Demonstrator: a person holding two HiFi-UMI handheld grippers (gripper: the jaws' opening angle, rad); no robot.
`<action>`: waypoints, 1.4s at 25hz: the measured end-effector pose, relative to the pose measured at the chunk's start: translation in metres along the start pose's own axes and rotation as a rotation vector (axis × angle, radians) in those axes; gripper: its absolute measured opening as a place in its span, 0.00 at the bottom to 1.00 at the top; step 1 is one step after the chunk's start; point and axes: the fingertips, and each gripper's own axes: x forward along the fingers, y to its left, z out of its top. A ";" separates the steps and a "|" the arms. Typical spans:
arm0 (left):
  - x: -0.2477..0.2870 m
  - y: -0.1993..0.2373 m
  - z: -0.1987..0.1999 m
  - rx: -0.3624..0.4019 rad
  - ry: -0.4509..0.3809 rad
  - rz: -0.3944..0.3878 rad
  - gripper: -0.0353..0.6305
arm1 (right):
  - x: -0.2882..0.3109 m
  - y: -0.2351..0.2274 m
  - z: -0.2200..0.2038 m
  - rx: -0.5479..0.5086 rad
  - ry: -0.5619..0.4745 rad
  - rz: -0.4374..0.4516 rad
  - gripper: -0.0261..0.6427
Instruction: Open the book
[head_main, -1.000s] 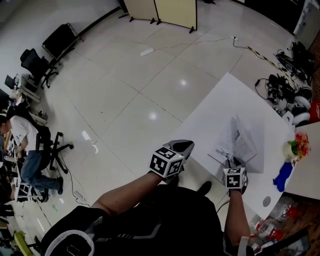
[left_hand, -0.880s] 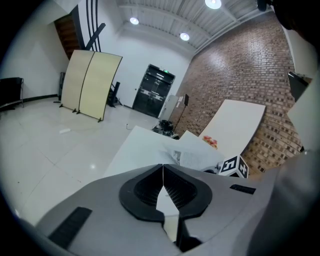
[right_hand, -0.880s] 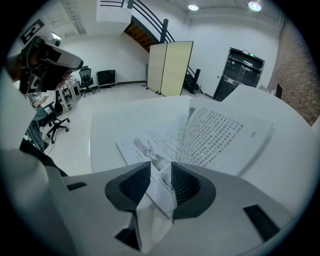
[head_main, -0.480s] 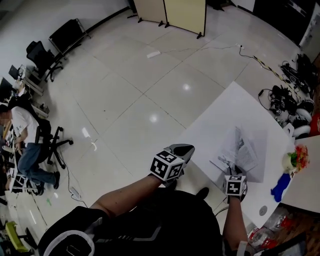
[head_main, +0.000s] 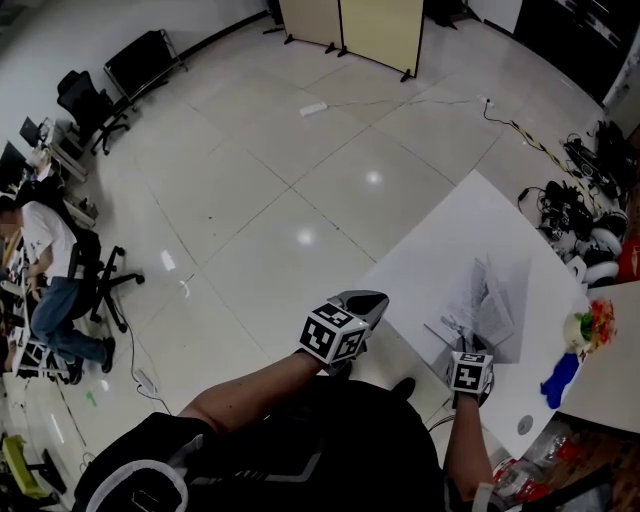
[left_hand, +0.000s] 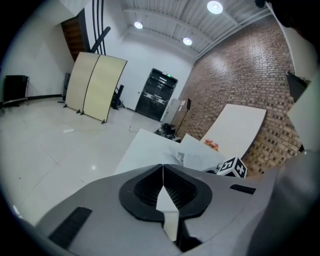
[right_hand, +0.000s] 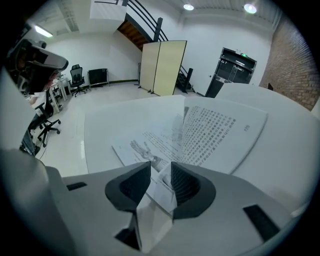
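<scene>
Little has changed since a second ago: the book (head_main: 487, 300) stays open on the white table (head_main: 430, 255), pages fanned up. Your right gripper (head_main: 466, 345) tilts steeply down, clamped on its near page corner. Your left gripper (head_main: 362, 300), jaws together and empty, hovers beside the table's edge.

Surface (head_main: 430, 255): far and left parts bare, free for passage. Book (head_main: 495, 312), pages raised, blocks the near middle; blue object (head_main: 560, 378) and small pot (head_main: 588, 325) crowd the right edge.
</scene>
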 end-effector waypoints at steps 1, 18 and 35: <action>-0.001 0.000 0.000 -0.002 -0.003 0.000 0.06 | 0.000 -0.001 0.000 0.011 0.000 -0.003 0.17; -0.035 0.042 -0.028 -0.055 -0.024 -0.017 0.06 | -0.025 0.065 0.020 0.124 -0.085 0.072 0.17; -0.021 -0.054 -0.028 0.002 -0.034 -0.041 0.06 | -0.105 -0.003 -0.021 0.240 -0.235 0.056 0.17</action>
